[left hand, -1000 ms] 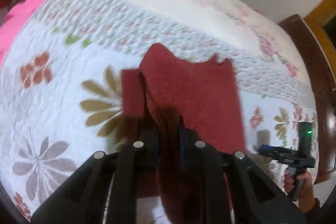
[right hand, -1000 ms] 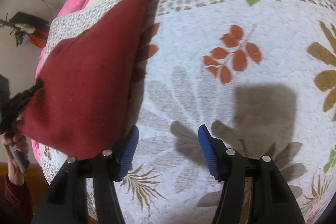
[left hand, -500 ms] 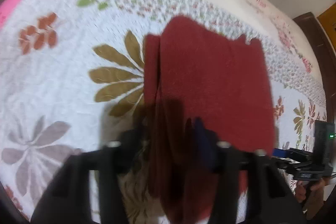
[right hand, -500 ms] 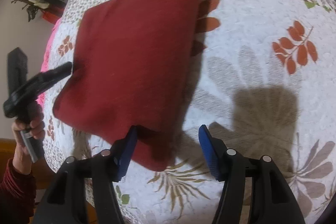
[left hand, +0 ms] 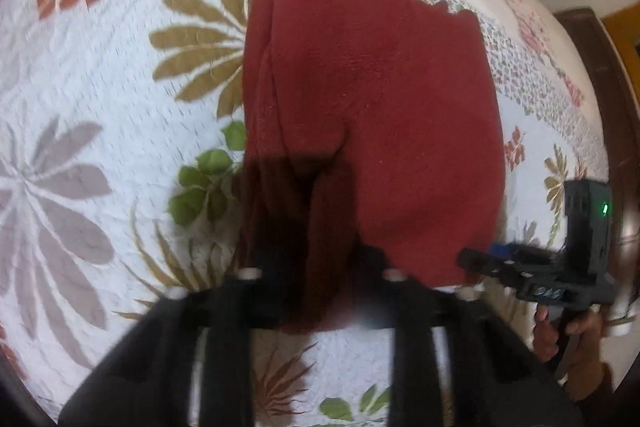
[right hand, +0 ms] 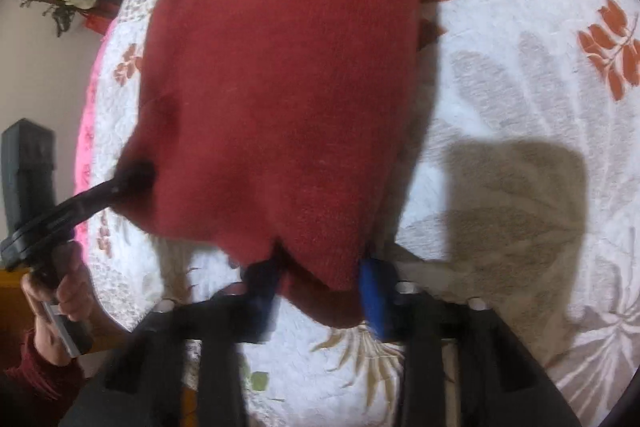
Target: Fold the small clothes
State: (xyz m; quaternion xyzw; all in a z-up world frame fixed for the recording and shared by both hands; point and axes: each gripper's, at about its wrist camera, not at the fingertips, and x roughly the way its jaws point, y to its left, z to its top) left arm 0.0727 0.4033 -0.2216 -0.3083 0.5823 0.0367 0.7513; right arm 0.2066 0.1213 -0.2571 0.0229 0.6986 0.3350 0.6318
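A dark red knitted garment hangs folded over a floral quilt. My left gripper is shut on its near corner, with the fingers buried in the bunched cloth. In the right wrist view the same garment spreads out flat, and my left gripper pinches its left corner. My right gripper is open, with the lower right corner of the garment hanging between its blue pads. From the left wrist view my right gripper sits at the garment's right lower corner.
The white floral quilt covers the bed under both grippers. A pink blanket edges its far side. A dark wooden headboard stands at the right. A person's hand holds the left gripper's handle.
The garment has been drawn towards both cameras and spread wider. My right gripper has come up to its free corner, which now lies between the pads, and the pads stand closer together.
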